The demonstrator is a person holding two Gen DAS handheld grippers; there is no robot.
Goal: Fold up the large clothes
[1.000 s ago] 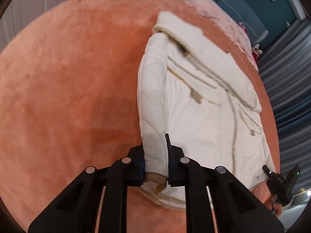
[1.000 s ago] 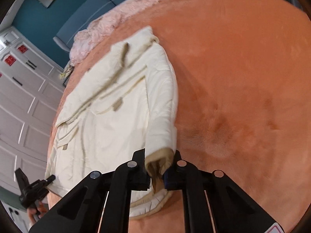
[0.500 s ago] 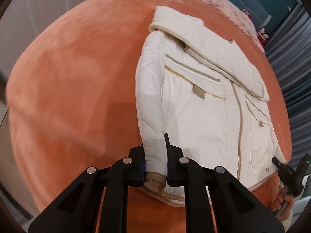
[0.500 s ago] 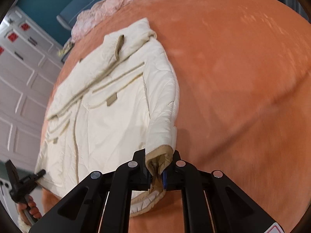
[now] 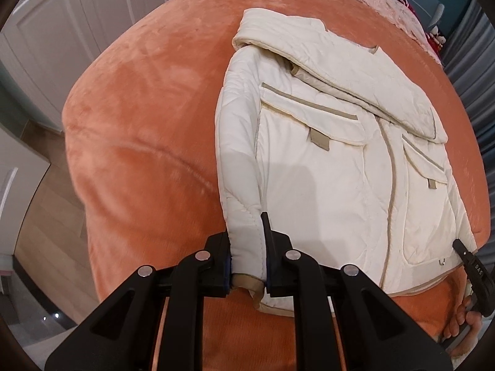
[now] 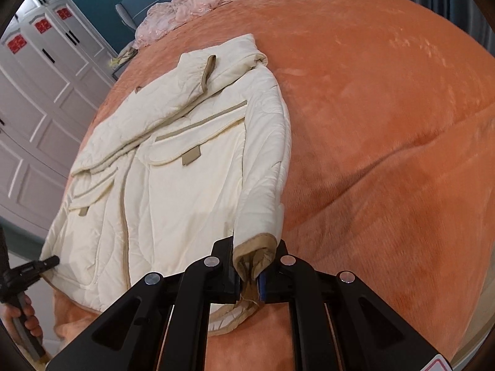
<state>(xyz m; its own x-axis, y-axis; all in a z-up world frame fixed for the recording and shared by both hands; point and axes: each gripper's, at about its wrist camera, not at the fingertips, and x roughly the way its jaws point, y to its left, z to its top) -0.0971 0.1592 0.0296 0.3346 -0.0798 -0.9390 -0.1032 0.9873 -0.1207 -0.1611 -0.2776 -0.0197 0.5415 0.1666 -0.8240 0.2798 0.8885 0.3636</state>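
Observation:
A cream padded jacket with tan trim lies front up on an orange plush blanket. It also shows in the right wrist view. My left gripper is shut on the cuff end of one sleeve, lifted off the blanket. My right gripper is shut on the tan cuff of the other sleeve, also lifted. Each gripper shows in the other's view, at the jacket's hem corners.
The blanket covers a bed that drops off near me and to both sides. A pink lace cloth lies at the bed's far end. White wardrobe doors stand beside the bed, over wood floor.
Both grippers have pulled back and up with the sleeve cuffs held. The sleeves are raised higher and more of the jacket, bed edge and floor comes into view.

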